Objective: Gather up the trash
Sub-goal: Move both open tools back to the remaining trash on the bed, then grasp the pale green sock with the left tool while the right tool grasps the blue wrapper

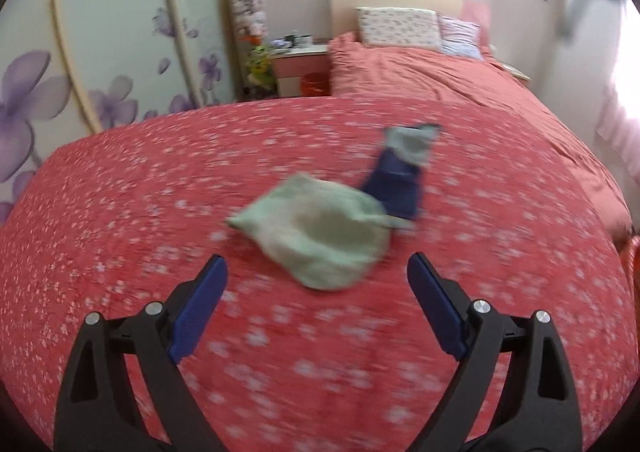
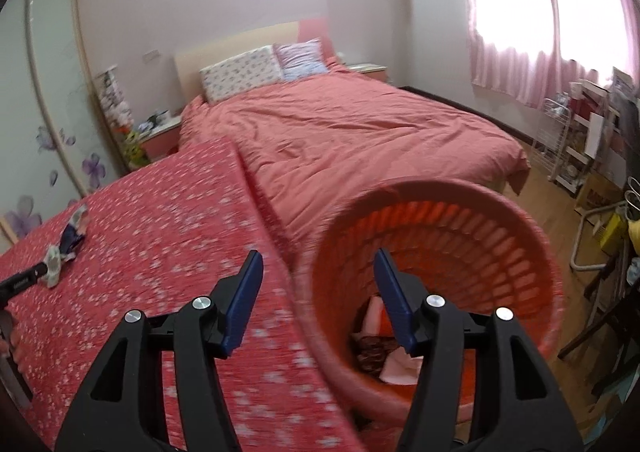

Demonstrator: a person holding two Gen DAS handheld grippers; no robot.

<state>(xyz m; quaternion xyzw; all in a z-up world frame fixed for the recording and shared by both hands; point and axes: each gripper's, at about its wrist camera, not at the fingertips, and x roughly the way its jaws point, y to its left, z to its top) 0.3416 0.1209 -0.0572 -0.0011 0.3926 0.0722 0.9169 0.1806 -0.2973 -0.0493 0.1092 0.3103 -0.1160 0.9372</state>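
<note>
A pale green crumpled wrapper point(image 1: 320, 232) was seen lying on the red flowered cloth point(image 1: 120, 232), just ahead of the left gripper point(image 1: 318, 272), whose fingers were spread wide with nothing between them. The wrapper's long axis ran from upper left to lower right in the left wrist view. Touching its far right edge, a dark blue wrapper point(image 1: 400, 176) was stretched away toward the bed point(image 1: 440, 80), its pale end pointing up and to the right. Both pieces were smeared by motion blur, so no print or material could be made out.

The right gripper point(image 2: 318, 264) was held with its fingers likewise spread and empty, above the near edge of the cloth and the rim of an orange slatted basket point(image 2: 500, 236). Pinkish and dark scraps point(image 2: 372, 352) were seen at the basket's bottom, partly hidden by the right finger. The basket stood beside the cloth-covered surface, well apart from the two wrappers.
</note>
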